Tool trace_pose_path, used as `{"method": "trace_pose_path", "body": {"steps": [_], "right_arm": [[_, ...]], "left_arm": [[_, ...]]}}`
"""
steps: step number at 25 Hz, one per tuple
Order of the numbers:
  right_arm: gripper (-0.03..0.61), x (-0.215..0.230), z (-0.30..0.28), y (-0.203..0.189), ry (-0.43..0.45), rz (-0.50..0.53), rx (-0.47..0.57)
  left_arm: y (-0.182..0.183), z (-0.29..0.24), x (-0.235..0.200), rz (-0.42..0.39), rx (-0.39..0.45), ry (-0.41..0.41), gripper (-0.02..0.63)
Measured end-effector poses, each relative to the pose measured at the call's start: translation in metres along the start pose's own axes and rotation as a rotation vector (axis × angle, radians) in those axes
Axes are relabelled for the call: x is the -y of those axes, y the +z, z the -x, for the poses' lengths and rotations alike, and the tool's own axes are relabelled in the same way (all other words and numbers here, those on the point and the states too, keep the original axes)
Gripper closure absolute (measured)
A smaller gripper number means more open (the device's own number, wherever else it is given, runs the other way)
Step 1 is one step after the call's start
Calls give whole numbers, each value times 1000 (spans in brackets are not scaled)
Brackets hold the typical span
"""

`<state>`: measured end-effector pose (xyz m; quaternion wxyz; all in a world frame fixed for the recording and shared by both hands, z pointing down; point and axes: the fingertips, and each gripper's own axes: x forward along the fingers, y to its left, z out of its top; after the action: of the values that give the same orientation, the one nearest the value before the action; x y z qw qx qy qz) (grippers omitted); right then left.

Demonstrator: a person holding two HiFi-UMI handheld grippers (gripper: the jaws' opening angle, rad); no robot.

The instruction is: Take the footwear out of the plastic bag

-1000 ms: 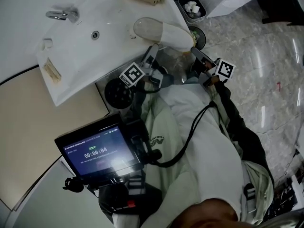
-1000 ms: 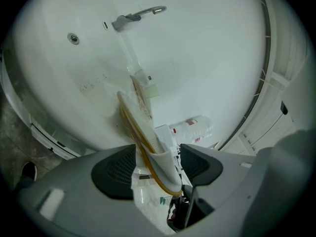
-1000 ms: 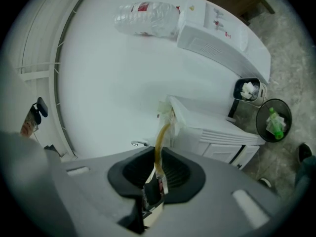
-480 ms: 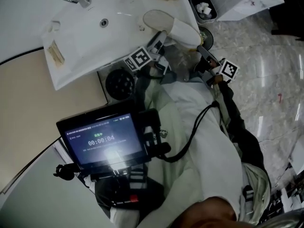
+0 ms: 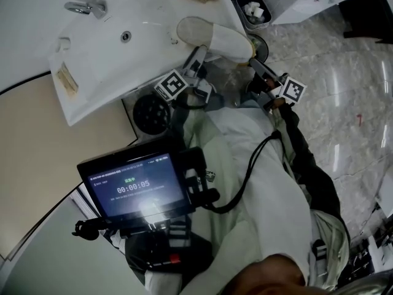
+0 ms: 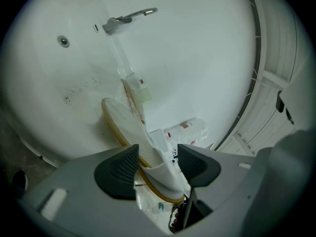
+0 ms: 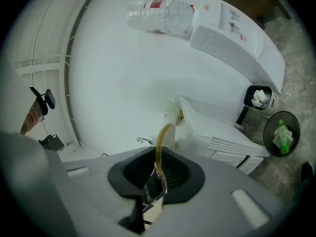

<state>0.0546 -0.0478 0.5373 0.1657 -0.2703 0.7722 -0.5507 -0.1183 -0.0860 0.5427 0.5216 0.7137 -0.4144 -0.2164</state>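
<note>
I work over a white sink (image 5: pixel 92 72) with marble floor (image 5: pixel 344 78) beside it. The sink rim hides the jaw tips from the head view. The slipper (image 6: pixel 131 132) lies on the sink's edge. It sits between the left gripper (image 6: pixel 158 164), whose jaws have just been opening and stand apart. The right gripper (image 7: pixel 157 174) has just been closing and pinches the bag (image 7: pixel 153 189). A bin (image 5: pixel 252 11) holds white scraps.

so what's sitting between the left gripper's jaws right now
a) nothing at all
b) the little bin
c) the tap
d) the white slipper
d: in the left gripper view the white slipper, with its yellowish sole rim, runs between the two dark pads of the left gripper, whose jaws have just been opening; the tap is far off behind it.
</note>
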Motion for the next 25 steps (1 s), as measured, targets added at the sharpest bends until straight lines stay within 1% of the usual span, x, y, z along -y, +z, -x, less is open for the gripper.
{"method": "trace_pose_path", "body": {"steps": [3,6,8,10,12,15,17,18,19,21,23,25], "right_arm": [[535,-17,11,11,78,-10,44],[535,-37,18,20,154,13,72],[534,-47,19,24,187,23,95],[534,-50,19,27,200,25,110],[534,-52,20,30,215,12,130],[534,-61,27,41,263,-12,191],[534,-70,32,49,300,-15,222],[534,-75,33,51,315,-11,227],[534,-80,34,53,329,-8,229],[534,-92,35,57,363,-9,236],[535,-103,36,60,395,-12,245],[537,-104,33,58,395,-10,235]], "left_arm": [[-10,9,11,88,27,-101,278],[-21,9,19,118,12,-158,238],[-24,8,21,146,10,-175,236],[-24,10,20,185,31,-183,239],[-24,13,18,228,54,-193,278],[-32,21,15,259,49,-202,278],[-35,25,11,297,54,-225,278],[-34,26,11,320,62,-243,274],[-33,24,12,337,67,-261,255],[-33,16,17,348,49,-286,219],[-38,4,19,360,15,-297,219],[-42,-6,11,418,21,-287,219]]}}
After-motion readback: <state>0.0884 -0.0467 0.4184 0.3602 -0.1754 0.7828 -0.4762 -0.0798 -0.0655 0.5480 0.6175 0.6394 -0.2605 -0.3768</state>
